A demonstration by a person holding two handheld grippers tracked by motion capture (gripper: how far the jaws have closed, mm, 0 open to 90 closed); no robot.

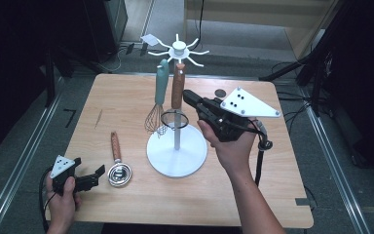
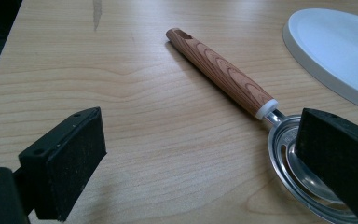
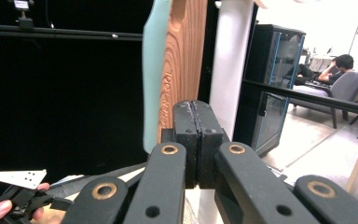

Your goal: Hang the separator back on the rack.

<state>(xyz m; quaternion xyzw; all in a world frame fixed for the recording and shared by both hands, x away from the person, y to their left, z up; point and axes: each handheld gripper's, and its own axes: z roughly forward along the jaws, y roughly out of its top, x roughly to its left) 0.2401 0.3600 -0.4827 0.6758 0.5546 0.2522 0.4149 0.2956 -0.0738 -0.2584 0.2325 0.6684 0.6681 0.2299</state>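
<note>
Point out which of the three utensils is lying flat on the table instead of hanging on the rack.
The wood-handled strainer, flat near the left gripper. The teal-handled whisk and the other wood-handled utensil hang from the white rack.

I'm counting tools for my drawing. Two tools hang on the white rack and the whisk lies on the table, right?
Not quite. The whisk hangs on the rack, beside another wood-handled tool. The thing lying on the table is a wood-handled strainer, as the high view shows.

whisk – teal hdl, on rack | dark disc – table far edge
</note>
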